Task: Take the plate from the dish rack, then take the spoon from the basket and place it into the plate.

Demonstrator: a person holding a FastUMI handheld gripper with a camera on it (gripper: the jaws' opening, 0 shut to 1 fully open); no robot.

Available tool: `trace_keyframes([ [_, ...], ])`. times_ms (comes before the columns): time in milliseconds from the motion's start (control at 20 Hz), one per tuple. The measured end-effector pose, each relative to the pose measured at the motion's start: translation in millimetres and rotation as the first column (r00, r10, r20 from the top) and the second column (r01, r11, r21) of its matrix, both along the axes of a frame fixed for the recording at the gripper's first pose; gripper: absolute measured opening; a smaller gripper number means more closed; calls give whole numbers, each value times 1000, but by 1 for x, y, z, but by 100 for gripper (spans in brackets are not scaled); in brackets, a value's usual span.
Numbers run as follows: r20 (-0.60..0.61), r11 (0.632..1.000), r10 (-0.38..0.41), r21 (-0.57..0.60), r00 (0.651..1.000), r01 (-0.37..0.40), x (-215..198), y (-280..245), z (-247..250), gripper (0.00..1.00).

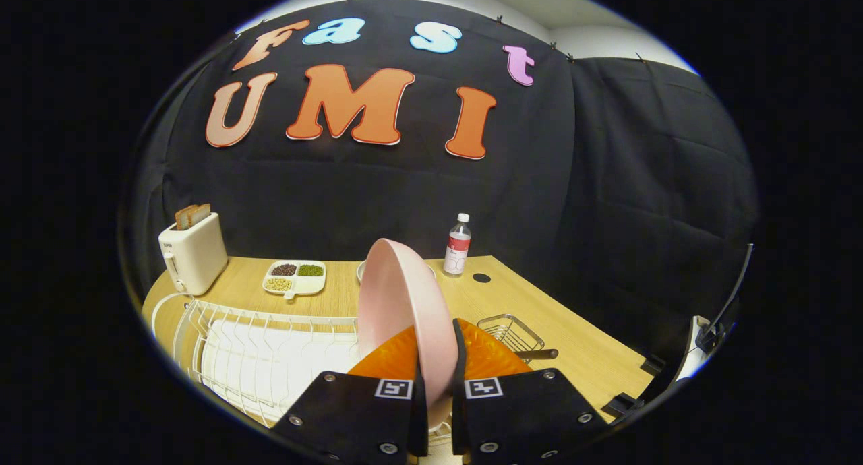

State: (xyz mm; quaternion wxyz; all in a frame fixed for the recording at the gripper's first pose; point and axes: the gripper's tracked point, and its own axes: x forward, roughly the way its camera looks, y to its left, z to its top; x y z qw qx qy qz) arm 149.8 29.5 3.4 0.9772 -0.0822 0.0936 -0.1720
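A pink plate (401,310) stands on edge between my fingers, held above the white wire dish rack (263,350). My gripper (438,391) is shut on the plate's rim, one finger on each face. An orange plate (495,357) stands just behind the pink one in the rack. To the right of the fingers a small wire basket (512,330) rests on the wooden table, with the dark handle of the spoon (539,354) sticking out of it toward the right.
A white toaster (192,253) with toast stands at the table's back left. A divided white dish of beans (294,277) lies beside it. A plastic bottle (458,246) stands at the back by a black hole cover (481,277). Bare table (586,344) lies right of the basket.
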Motion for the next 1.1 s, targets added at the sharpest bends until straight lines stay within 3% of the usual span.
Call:
trace_keyframes([
  [250,37,998,57,40,998,-58,-27,7,15,14],
  [600,48,967,193,162,980,-198,-99,22,4,14],
  [800,20,926,259,280,966,-254,-134,25,-28,13],
  [1100,-26,832,305,493,952,-254,-169,26,-91,13],
])
